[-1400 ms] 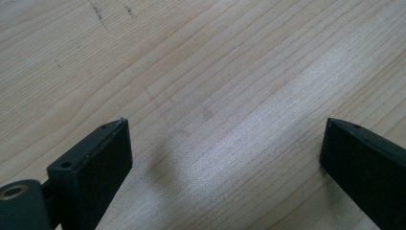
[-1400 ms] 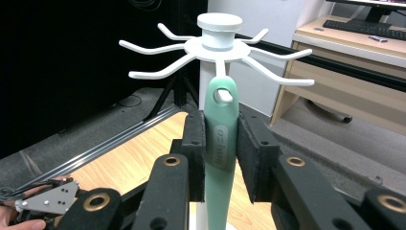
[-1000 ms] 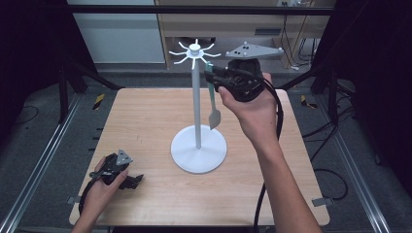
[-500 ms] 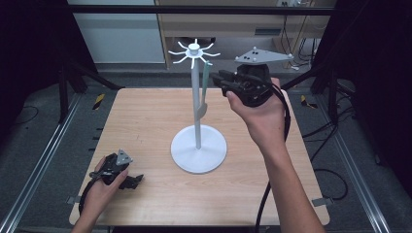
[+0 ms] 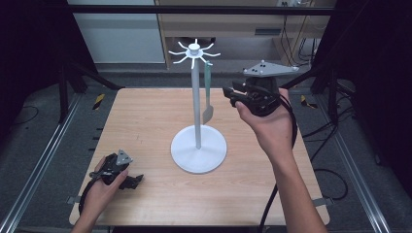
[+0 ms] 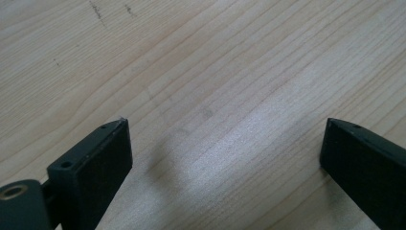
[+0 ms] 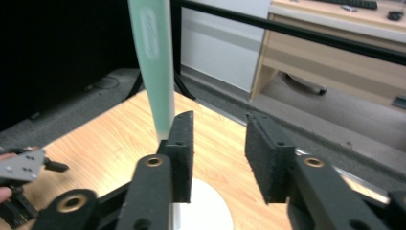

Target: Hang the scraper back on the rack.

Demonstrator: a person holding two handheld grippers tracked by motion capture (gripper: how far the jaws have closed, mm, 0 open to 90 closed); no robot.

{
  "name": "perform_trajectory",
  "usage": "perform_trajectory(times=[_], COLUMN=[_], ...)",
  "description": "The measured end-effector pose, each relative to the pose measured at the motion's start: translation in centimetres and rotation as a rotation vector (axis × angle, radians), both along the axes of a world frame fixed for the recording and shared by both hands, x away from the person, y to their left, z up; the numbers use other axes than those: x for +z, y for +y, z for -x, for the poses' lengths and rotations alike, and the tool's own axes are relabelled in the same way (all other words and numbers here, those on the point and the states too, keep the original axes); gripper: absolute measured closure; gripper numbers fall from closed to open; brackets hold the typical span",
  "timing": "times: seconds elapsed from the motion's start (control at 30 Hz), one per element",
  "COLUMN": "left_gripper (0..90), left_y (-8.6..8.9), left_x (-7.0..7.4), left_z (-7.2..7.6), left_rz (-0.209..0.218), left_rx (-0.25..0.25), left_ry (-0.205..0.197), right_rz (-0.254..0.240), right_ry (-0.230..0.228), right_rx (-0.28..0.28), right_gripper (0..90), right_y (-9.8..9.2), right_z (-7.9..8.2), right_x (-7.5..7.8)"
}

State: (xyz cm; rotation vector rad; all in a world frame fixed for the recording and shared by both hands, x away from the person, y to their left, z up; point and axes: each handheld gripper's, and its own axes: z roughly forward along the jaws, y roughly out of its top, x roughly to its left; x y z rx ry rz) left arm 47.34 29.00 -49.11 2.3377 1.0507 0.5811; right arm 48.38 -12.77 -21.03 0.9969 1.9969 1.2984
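**Ana:** Table (image 5: 145, 121) first, from the high view?

**Ben:** Pale wood. A white stand (image 5: 198, 145) sits near its middle: round base, thin pole, a ring of hooks on top. A pale green spatula (image 5: 208, 92) hangs from one hook, blade down, just beside the pole.

**Ana:** And the hands?

**Ben:** The right gripper (image 5: 231, 94) is held up to the right of the spatula, near it but apart. The left gripper (image 5: 133, 182) rests low at the table's near left corner, well apart from the stand.

**Ana:** The left gripper view?

**Ben:** Two black jaws spread wide over bare wood, nothing between them.

**Ana:** The right gripper view?

**Ben:** The right gripper (image 7: 218, 153) has just been opening; its jaws stand parted with nothing between them. The spatula (image 7: 155, 62) hangs free, its lower part passing behind the left jaw, outside the gap. The stand's white base (image 7: 206, 208) shows below the jaws, and the left gripper (image 7: 21, 184) lies far off on the table.
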Motion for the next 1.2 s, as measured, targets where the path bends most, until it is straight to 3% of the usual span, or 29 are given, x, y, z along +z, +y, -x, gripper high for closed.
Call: perform_trajectory(times=[0.2,0.37,0.47,0.77,1.2], left_gripper=[3.5,3.5,3.5,3.5,3.5], left_y=[0.0,-0.1,0.0,0.1,0.2], left_x=[0.0,0.0,0.0,0.3,0.4], left_z=[0.0,0.0,0.0,0.1,0.1], left_rz=[-0.001,0.001,-0.005,0.007,0.017], left_rx=[0.002,0.003,0.001,0.008,0.009], left_ry=[0.000,0.001,0.002,-0.016,-0.028], right_rz=[0.003,0.017,0.039,0.043,0.049], right_ry=[0.036,0.049,0.056,0.119,0.169], right_rx=[-0.035,-0.037,-0.052,-0.073,-0.092], right_gripper=[45.8,42.7,39.8,34.2,25.5], right_y=[-1.0,-1.4,-1.9,-3.0,-3.9], right_z=[0.1,0.3,0.6,0.8,1.1], right_x=[-1.5,-2.6,-4.1,-7.6,-12.0])
